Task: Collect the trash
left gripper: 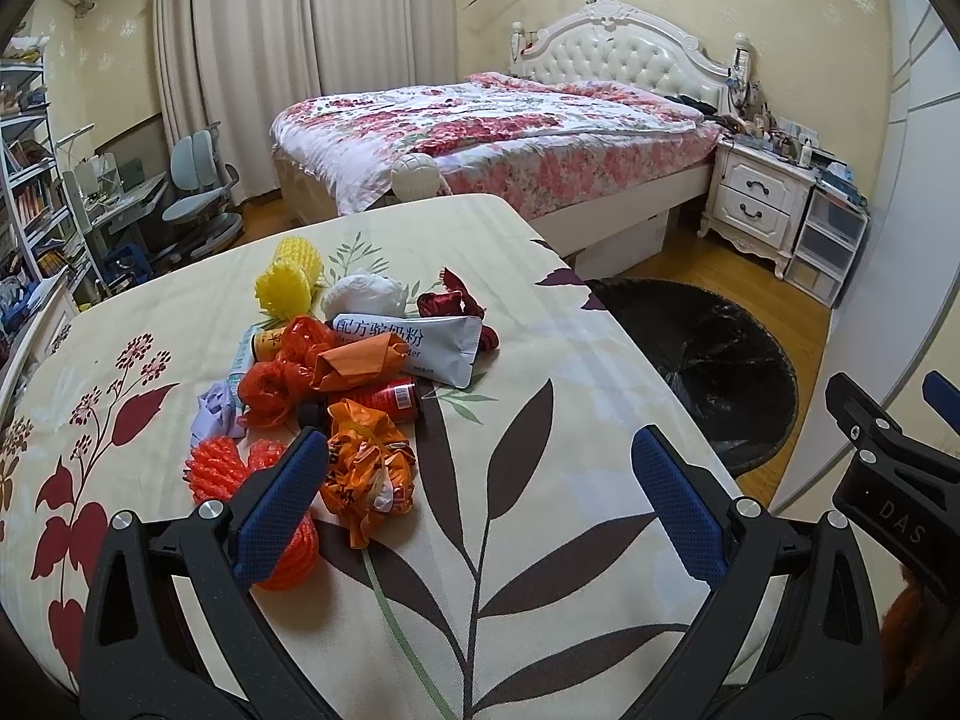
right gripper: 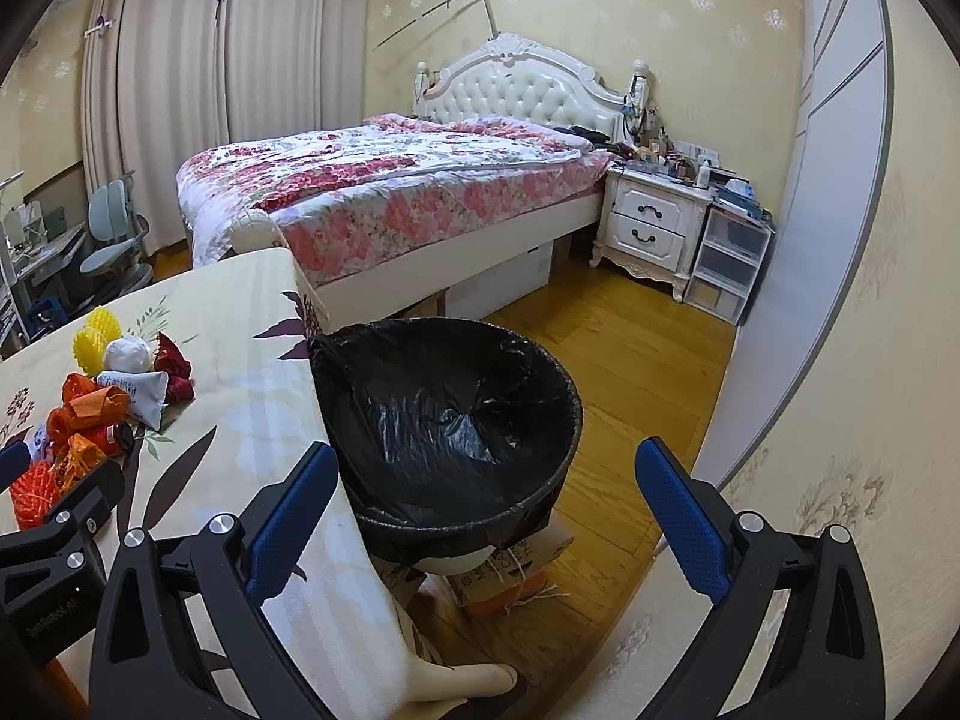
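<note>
Start of collecting: trash pile (left gripper: 336, 384) untouched on worktop (left gripper: 540, 360), bin (right gripper: 447, 420) empty. Left tongs (left gripper: 474, 498), right tongs (right gripper: 486, 516) spread wide, holding nothing. Next: pinch nearest orange wrapper (left gripper: 366, 468), carry to bin.

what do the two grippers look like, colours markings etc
Both are alike: the left gripper and right gripper have black plastic frames with triangular cut-outs, silver round pivot bolts, and two fingers faced with textured blue pads. White lettering marks the bodies; "DAS" shows on the right one. No cables or sleeves show.

trash pile (left gripper: 336, 372) on the table (left gripper: 540, 540), bin (right gripper: 450, 438) on the floor just right of it, bed (right gripper: 390, 192) behind both, nightstand (right gripper: 651, 222) right of the bed.
</note>
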Motion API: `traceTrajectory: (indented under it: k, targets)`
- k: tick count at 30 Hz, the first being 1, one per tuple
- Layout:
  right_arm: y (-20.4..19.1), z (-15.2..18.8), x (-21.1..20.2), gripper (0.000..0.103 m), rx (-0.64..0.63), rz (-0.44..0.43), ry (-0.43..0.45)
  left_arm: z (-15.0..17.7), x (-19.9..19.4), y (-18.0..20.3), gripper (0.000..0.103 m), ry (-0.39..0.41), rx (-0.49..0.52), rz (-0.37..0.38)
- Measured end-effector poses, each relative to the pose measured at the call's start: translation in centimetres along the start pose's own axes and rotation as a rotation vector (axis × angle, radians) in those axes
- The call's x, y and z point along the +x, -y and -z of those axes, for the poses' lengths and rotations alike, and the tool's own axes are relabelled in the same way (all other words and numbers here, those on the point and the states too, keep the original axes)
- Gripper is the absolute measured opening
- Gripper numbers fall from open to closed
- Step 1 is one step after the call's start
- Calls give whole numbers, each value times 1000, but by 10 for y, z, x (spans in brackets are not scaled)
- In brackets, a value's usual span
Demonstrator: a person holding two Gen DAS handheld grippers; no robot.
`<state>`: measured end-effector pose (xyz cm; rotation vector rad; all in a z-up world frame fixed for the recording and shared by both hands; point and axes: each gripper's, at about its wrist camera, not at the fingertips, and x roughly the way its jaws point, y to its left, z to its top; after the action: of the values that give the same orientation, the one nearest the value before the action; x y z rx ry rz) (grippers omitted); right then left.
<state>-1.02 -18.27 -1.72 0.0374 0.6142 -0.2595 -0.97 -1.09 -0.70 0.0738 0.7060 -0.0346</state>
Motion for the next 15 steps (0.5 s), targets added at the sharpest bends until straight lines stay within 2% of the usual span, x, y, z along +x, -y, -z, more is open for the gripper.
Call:
traceTrajectory:
  k: [5, 15]
  targets:
    - [2, 11, -1, 97, -6, -8, -6, 0, 1, -6, 98, -8, -9, 0]
    - [-8, 7, -4, 97, -29, -28, -19, 0, -1, -23, 98, -15, -20, -14]
